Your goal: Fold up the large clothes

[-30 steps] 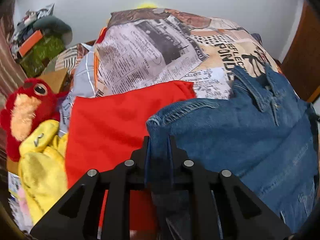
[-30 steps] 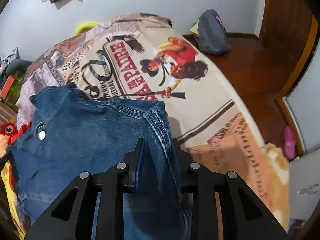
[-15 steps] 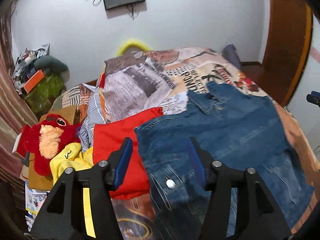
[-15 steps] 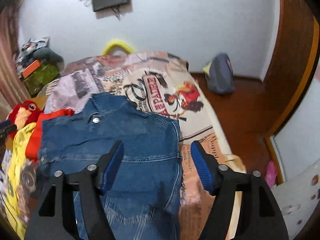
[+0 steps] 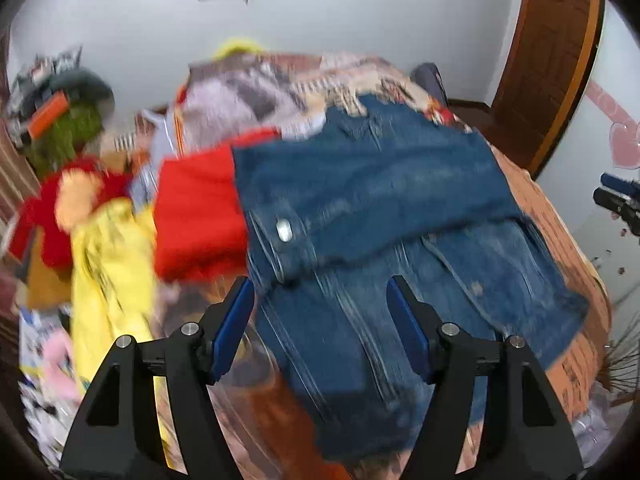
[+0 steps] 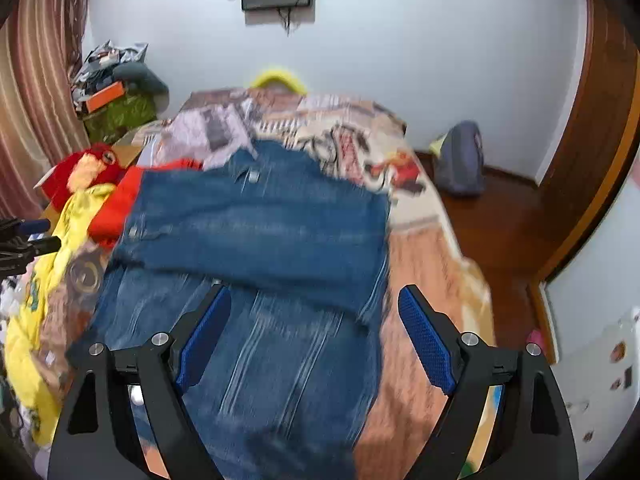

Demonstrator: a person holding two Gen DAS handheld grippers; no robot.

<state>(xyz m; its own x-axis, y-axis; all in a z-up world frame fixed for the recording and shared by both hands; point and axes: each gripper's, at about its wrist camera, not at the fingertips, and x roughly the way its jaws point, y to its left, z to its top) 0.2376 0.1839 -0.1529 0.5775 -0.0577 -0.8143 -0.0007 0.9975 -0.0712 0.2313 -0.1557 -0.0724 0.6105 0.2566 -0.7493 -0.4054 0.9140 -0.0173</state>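
Observation:
A blue denim jacket lies on the bed, its upper part folded down over the lower part; it also shows in the right wrist view. My left gripper is open and empty, held above the jacket's near left side. My right gripper is open and empty above the jacket's near half. The right gripper's tips show at the right edge of the left wrist view, and the left gripper at the left edge of the right wrist view.
A folded red garment lies left of the jacket, with a yellow garment and a red plush toy beyond. The bed has a printed cover. A grey backpack sits on the wooden floor at the right, near a door.
Both grippers were shut on the jacket's shoulders, then opened and let go. They have pulled back and up, and the jacket now lies folded on the bed.

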